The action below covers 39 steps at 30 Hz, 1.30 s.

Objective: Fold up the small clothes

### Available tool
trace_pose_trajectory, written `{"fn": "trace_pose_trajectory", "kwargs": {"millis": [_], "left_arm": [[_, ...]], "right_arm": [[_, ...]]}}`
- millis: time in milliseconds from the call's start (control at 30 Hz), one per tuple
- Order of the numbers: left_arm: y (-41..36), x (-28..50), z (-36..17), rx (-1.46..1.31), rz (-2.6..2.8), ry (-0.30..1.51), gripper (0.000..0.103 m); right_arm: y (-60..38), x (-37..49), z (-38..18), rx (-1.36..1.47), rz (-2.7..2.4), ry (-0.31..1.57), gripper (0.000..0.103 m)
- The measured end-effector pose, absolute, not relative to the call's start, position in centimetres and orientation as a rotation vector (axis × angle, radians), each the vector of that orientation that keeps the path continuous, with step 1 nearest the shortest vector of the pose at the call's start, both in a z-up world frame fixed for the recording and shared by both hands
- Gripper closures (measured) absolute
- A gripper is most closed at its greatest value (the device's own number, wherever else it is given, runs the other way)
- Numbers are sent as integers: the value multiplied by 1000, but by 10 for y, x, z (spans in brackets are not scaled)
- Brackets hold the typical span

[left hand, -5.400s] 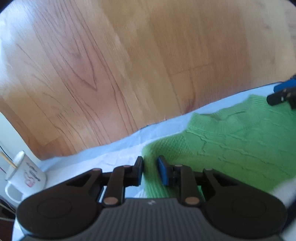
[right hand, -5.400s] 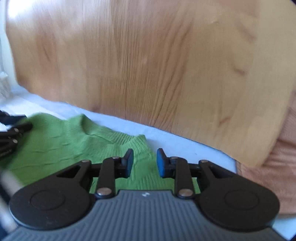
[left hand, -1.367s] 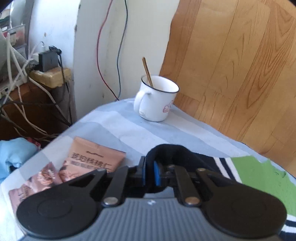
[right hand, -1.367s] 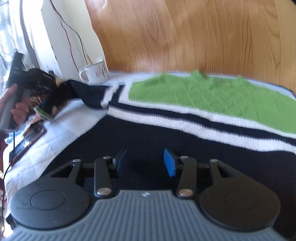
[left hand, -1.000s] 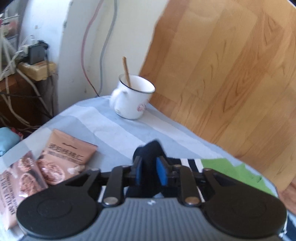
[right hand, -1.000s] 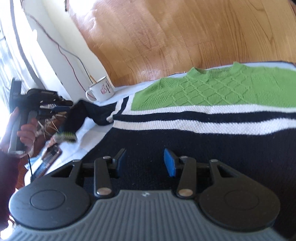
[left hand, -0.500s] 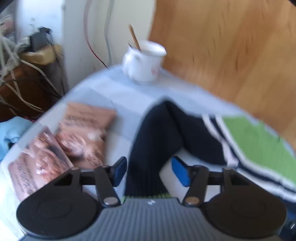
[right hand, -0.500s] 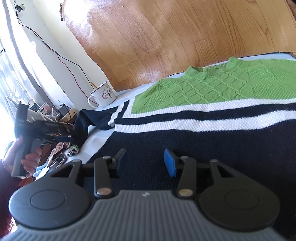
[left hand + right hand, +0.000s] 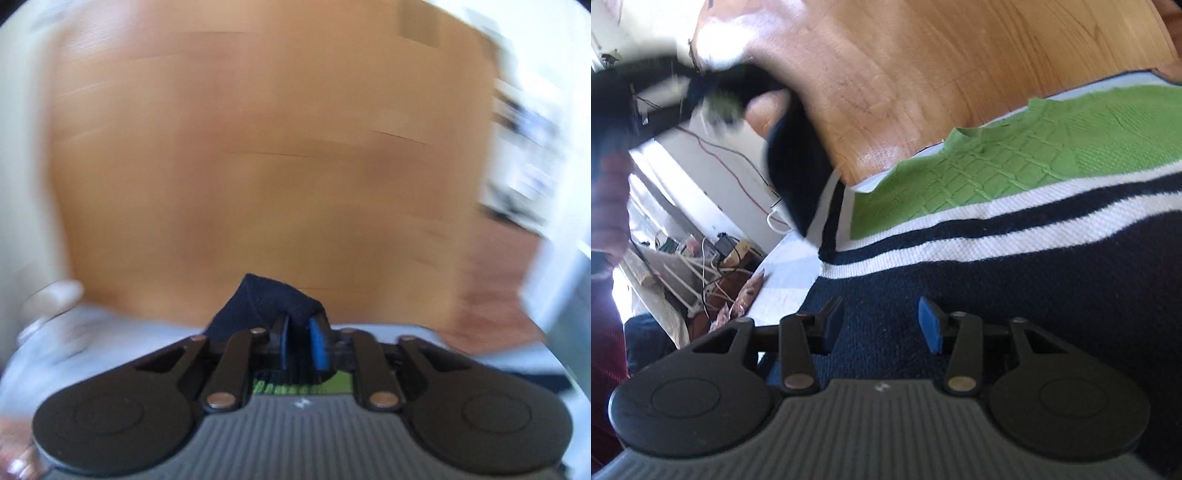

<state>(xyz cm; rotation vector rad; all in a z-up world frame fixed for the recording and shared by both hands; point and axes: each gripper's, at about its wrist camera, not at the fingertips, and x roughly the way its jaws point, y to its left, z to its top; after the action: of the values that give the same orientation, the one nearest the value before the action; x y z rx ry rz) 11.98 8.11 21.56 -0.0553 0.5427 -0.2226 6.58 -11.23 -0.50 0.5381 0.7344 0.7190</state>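
Observation:
A small knit sweater [image 9: 1015, 236] lies flat on the pale sheet: green top, white and navy stripes, navy body. My left gripper [image 9: 298, 345] is shut on the sweater's navy sleeve [image 9: 266, 306] near its green cuff. In the right wrist view the sleeve [image 9: 794, 162] hangs lifted high above the sweater's left side, with the blurred left gripper at the top left. My right gripper [image 9: 881, 325] is open and empty, low over the navy body.
A wooden headboard [image 9: 942, 66] runs behind the bed. Left of the bed are a white mug [image 9: 777, 219], snack packets [image 9: 746, 295] and a tangle of cables [image 9: 709, 266]. The left wrist view is badly motion-blurred.
My left gripper, open over the sleeve half a second ago, has shut on it and swung it up and toward the sweater. The right gripper stayed open over the navy body.

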Motion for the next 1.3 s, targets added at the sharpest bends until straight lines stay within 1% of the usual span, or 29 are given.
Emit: {"fn": "trace_pose_trajectory", "kwargs": {"millis": [33,67,100,200,367,467,533,633,733,767,800,833,867,900,933,967,1000,1033,1200,1267,1300], "left_arm": [[58,122,215,-10,-283,543,59],[38,123,215,41,-319,537,50],[24,121,214,83,-332,513,43],[22,122,210,91,-325,487,43],[70,136,188,41,-79,505,44],[100,158,154,10,12,614,44],[116,174,127,12,45,695,44],[132,192,93,3,65,781,44],[133,203,68,13,57,819,44],[130,206,61,28,58,823,45],[127,209,53,43,63,831,51],[125,211,46,58,63,840,68],[123,209,39,70,53,831,71],[121,206,38,87,53,797,83],[120,205,37,106,58,787,91],[121,204,38,105,60,783,92],[126,203,40,84,57,778,93],[131,202,43,59,53,773,94],[160,185,63,-97,85,657,94],[173,185,63,-189,106,624,94],[175,188,58,-212,114,640,94]], "right_arm": [[-113,66,-5,541,719,735,55],[-113,65,-5,539,719,735,55],[-113,65,-4,535,719,734,55],[-114,63,-4,529,722,734,55],[-115,61,-1,536,714,725,55],[-128,57,10,563,675,706,53],[-145,53,28,550,662,640,54],[-175,58,54,389,507,543,53],[-202,88,56,306,344,575,53],[-206,101,52,279,303,600,53],[-209,112,46,254,267,626,53],[-210,123,41,245,254,655,54],[-211,133,33,260,271,688,54],[-211,142,26,278,288,716,57],[-212,149,20,277,298,745,67],[-204,151,17,229,275,737,77],[-198,152,18,174,260,725,90],[-196,152,22,165,269,722,93],[-185,140,62,127,323,553,93],[-181,149,66,120,322,534,93],[-178,158,62,115,307,545,93]]}}
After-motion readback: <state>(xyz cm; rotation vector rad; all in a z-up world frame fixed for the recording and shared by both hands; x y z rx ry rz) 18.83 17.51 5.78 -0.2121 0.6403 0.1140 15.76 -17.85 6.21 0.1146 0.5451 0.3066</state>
